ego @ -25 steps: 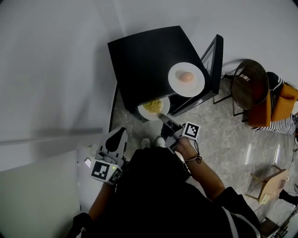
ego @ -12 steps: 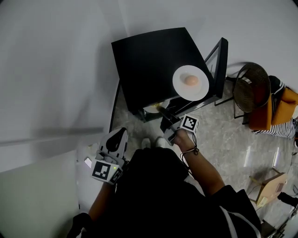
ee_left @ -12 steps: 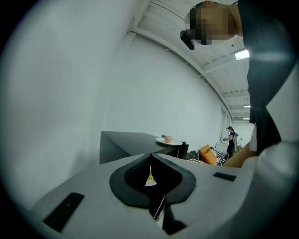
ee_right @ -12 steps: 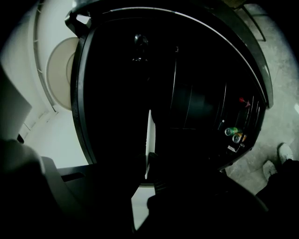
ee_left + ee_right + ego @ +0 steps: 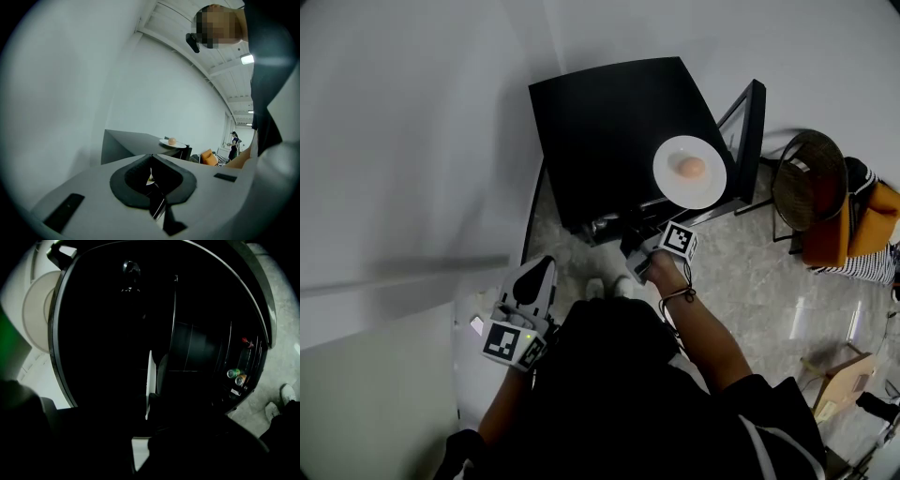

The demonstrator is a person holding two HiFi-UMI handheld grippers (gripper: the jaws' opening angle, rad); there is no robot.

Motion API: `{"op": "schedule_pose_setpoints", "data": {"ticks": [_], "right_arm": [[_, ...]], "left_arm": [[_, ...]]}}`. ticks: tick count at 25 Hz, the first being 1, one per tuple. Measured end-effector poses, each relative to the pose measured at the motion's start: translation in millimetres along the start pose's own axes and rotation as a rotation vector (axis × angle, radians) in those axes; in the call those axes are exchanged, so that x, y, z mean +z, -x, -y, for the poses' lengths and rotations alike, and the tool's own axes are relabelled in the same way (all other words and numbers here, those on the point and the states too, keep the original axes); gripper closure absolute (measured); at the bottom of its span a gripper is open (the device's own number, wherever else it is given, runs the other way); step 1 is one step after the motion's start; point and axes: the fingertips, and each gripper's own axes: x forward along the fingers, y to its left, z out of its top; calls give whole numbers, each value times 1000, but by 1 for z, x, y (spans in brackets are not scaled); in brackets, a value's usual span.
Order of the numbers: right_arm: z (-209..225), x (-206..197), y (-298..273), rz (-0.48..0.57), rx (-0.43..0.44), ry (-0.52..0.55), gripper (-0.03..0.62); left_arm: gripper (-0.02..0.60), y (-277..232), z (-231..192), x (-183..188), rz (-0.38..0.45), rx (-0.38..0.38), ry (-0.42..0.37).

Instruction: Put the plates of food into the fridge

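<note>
A small black fridge stands with its door swung open. On its top, at the right edge, rests a white plate with a round brownish piece of food. My right gripper reaches in under the fridge top. It is shut on the rim of a second white plate, seen edge-on inside the dark fridge; its food is hidden. The right gripper itself is nearly lost in the dark. My left gripper hangs by my side, shut and empty.
Cans sit in the door shelf. A round wicker chair and an orange seat stand right of the fridge. A pale wall runs along the left. My shoes are on the marble floor before the fridge.
My right gripper has moved forward and down, carrying the plate of yellow food from in front of the fridge into its dark interior, out of the head view. The left gripper has stayed put.
</note>
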Motion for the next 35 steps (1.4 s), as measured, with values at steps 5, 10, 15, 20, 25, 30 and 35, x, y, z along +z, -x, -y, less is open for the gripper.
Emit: {"op": "schedule_pose_setpoints", "data": {"ticks": [5,10,15,20,25,30,35], "right_arm": [[4,1,-10,-2,-15,-11,554],[10,1,-17,11,-18,-34,557],[14,5,-26,17,-26,-35,559],[11,6,-28,25,-22,-40,559],[13,5,-21,50,-28,-89,556],[14,-3,-9,23,-55,-76,451],[0,-17,16,-48,-52,119,557]], "left_arm": [[554,0,-5,0,-1,12,4],[554,0,1,4,-20,8,-69],[554,0,-1,6,-7,12,-52],[554,0,2,8,-20,6,-70],[554,-2,10,9,-6,-15,-46],[554,-3,16,7,-19,-18,-41],[554,-5,21,8,-4,-31,-36]]}}
